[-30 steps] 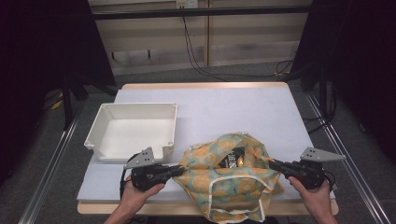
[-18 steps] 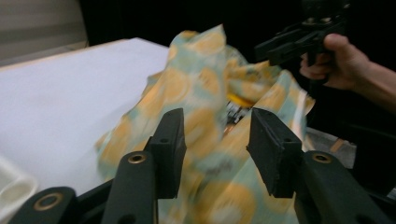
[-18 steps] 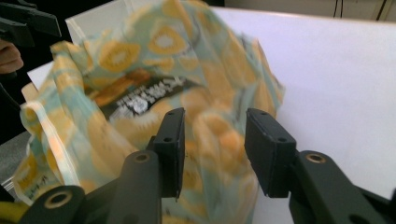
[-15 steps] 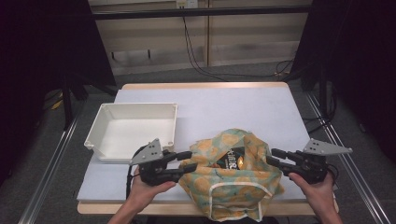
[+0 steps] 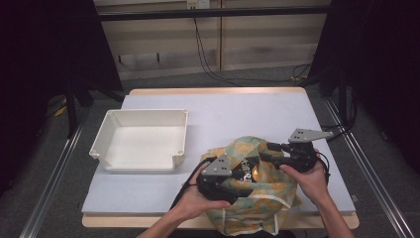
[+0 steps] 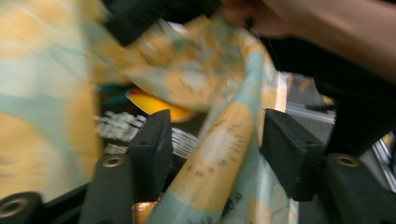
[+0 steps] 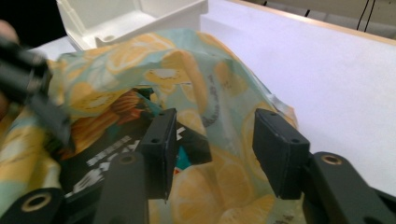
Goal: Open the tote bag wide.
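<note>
Since the earlier frame, both hands have been brought inward over the lemon-print bag (image 5: pixel 257 193) at the tabletop's (image 5: pixel 237 114) five o'clock; the left hand-held gripper (image 5: pixel 233 174) and right hand-held gripper (image 5: pixel 270 150) have just been opening, with loose fabric between unpressed jaws. The rim should be regripped squarely before being spread.

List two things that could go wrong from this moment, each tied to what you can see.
1. Both grippers, left and right, have just been opening; the bag's rim lies loose between the fingers, so its mouth may sag shut over the packet inside.
2. The bag overhangs the table's near edge and might slide off.
</note>
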Available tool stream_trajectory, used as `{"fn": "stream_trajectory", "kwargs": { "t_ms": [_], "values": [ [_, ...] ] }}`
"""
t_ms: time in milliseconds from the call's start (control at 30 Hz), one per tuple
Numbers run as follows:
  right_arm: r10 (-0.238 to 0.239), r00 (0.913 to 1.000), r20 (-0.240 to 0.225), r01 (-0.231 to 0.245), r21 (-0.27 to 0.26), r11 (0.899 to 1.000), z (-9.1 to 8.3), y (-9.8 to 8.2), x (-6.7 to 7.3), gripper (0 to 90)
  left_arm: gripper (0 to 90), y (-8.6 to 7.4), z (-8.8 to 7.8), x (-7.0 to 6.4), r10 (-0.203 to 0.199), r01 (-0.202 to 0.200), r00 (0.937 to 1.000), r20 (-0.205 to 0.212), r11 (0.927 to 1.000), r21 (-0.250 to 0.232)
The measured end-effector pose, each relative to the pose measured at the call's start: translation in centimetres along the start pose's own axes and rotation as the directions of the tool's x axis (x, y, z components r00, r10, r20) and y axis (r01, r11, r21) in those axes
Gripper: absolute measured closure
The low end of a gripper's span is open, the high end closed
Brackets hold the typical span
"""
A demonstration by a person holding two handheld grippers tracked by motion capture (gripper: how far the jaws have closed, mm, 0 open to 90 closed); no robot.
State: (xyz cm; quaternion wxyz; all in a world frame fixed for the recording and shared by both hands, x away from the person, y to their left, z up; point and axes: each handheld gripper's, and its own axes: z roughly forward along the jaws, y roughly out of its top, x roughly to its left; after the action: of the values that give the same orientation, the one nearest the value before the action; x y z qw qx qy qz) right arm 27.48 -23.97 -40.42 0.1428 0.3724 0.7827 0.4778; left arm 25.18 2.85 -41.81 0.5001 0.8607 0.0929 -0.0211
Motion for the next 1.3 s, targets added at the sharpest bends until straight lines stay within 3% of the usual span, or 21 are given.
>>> {"fn": "stream_trajectory", "kwargs": {
  "t_ms": [33,67,167,233,267,300,333,367,467,500,533,600,633,767,800,900,933,1067,1100,1267,1300],
  "values": [
    [-0.001,1.0000,0.009,0.001,0.022,1.000,0.7,0.0,-0.5,49.0,60.7,-0.1,0.3,-0.3,0.027,-0.027,0.9994,0.022,0.9995,0.017],
    [-0.001,1.0000,0.009,0.001,0.022,1.000,0.7,0.0,-0.5,49.0,60.7,-0.2,0.4,-0.6,0.046,-0.046,0.9984,0.034,0.9987,0.021],
    [0.012,0.9999,0.002,-0.012,0.070,0.997,2.2,-0.2,-1.3,49.0,87.6,-0.4,0.5,-1.8,0.097,-0.099,0.9913,0.089,0.9949,0.020],
    [0.018,0.9998,0.007,-0.018,0.085,0.996,2.7,-0.3,-1.6,51.7,89.6,-0.4,0.6,-3.1,0.143,-0.146,0.9852,0.094,0.9891,0.020],
    [0.025,0.9997,0.007,-0.025,0.090,0.996,3.0,-0.3,-1.8,54.8,89.8,-0.4,0.6,-3.1,0.143,-0.146,0.9852,0.094,0.9891,0.020],
    [0.031,0.9995,0.010,-0.032,0.090,0.995,3.2,-0.3,-2.0,57.1,90.0,-0.4,0.8,-3.9,0.176,-0.178,0.9808,0.085,0.9838,0.021],
    [0.031,0.9995,0.010,-0.032,0.090,0.995,3.2,-0.3,-2.0,57.1,90.0,-0.4,0.8,-3.9,0.176,-0.178,0.9808,0.085,0.9838,0.021],
    [0.050,0.9988,0.002,-0.050,0.090,0.995,3.6,-0.2,-2.6,71.5,90.0,-0.6,1.0,-4.6,0.196,-0.197,0.9775,0.076,0.9803,0.006],
    [0.066,0.9978,-0.001,-0.066,0.077,0.995,4.0,0.0,-3.2,80.9,90.0,-0.7,1.2,-5.3,0.205,-0.206,0.9753,0.082,0.9786,-0.006],
    [0.075,0.9972,-0.010,-0.074,0.077,0.994,4.2,0.2,-3.5,86.0,90.0,-0.8,1.5,-5.8,0.226,-0.227,0.9698,0.092,0.9740,-0.004],
    [0.079,0.9969,0.003,-0.079,0.070,0.994,4.5,0.4,-4.0,89.1,90.0,-0.9,1.6,-6.1,0.227,-0.228,0.9693,0.095,0.9737,-0.003],
    [0.100,0.9949,0.003,-0.100,0.067,0.993,5.0,0.6,-4.8,90.0,90.0,-1.2,2.1,-6.6,0.241,-0.243,0.9630,0.121,0.9699,0.004],
    [0.131,0.9913,0.016,-0.131,0.059,0.990,5.5,0.7,-5.7,90.0,90.0,-1.6,2.7,-7.1,0.259,-0.262,0.9596,0.110,0.9648,0.018],
    [0.156,0.9872,0.033,-0.158,0.062,0.986,6.3,0.6,-6.9,90.0,90.0,-2.5,4.0,-7.8,0.270,-0.279,0.9540,0.130,0.9592,0.049],
    [0.167,0.9847,0.050,-0.170,0.066,0.983,6.9,0.5,-7.5,90.0,90.0,-2.6,4.2,-7.8,0.283,-0.293,0.9508,0.126,0.9538,0.066],
    [0.180,0.9819,0.059,-0.184,0.059,0.981,7.3,0.5,-8.0,90.0,90.0,-2.7,4.5,-7.5,0.285,-0.295,0.9510,0.119,0.9529,0.071],
    [0.183,0.9812,0.062,-0.186,0.055,0.981,7.5,0.5,-8.1,90.0,90.0,-2.9,4.7,-7.3,0.272,-0.281,0.9554,0.115,0.9577,0.064],
    [0.190,0.9782,0.083,-0.196,0.062,0.979,9.0,0.7,-9.0,90.0,90.0,-3.9,5.8,-6.0,0.272,-0.281,0.9577,0.095,0.9541,0.103],
    [0.182,0.9786,0.096,-0.189,0.068,0.980,9.4,0.7,-9.1,90.0,90.0,-4.1,6.1,-5.5,0.263,-0.271,0.9611,0.085,0.9573,0.102],
    [0.203,0.9694,0.139,-0.211,0.047,0.976,11.0,0.4,-9.9,90.0,90.0,-4.1,6.7,-4.0,0.296,-0.297,0.9547,0.025,0.9427,0.152],
    [0.203,0.9694,0.139,-0.211,0.047,0.976,11.0,0.4,-9.9,90.0,90.0,-4.2,6.9,-3.6,0.283,-0.283,0.9588,0.020,0.9470,0.152]
  ]
}}
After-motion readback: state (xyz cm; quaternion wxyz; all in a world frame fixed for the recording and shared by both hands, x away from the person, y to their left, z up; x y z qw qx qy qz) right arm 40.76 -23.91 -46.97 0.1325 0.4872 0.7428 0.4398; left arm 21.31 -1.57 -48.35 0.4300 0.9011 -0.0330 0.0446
